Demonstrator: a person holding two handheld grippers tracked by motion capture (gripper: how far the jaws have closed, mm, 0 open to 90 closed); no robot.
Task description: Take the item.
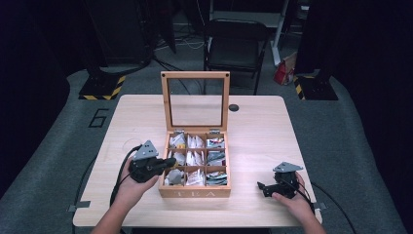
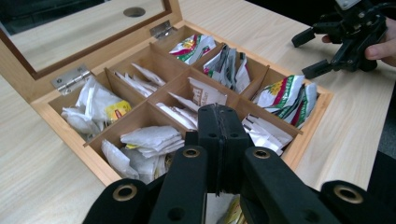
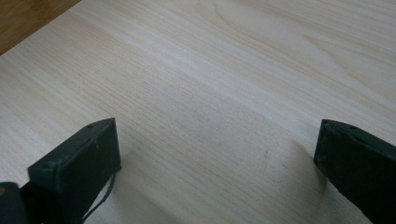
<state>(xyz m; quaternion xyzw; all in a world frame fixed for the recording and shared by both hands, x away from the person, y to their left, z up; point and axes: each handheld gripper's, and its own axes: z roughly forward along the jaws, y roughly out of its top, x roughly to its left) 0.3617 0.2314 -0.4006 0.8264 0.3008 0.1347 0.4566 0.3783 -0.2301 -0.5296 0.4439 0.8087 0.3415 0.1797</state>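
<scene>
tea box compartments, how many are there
9, in a three-by-three grid inside the open wooden tea box: three along the hinged back, three across the middle, three along the front wall. All hold tea bags; the left tongs overlap the left column.

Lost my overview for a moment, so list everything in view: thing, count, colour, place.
Tea box: one, light wood, nine compartments, table centre.
Lid: one, wood frame with clear pane, standing open at the box's far edge.
Tea bags: many, mostly white, some red-green-yellow wrappers, in the compartments.
Table: one, pale wood.
Chair: one, black, beyond the table.
Bag: one, red, on the floor by the chair.
Left gripper: black, jaws shut, over the box's near-left corner; something yellowish below the jaws, unclear.
Right gripper: black, jaws open, on the table right of the box.
</scene>
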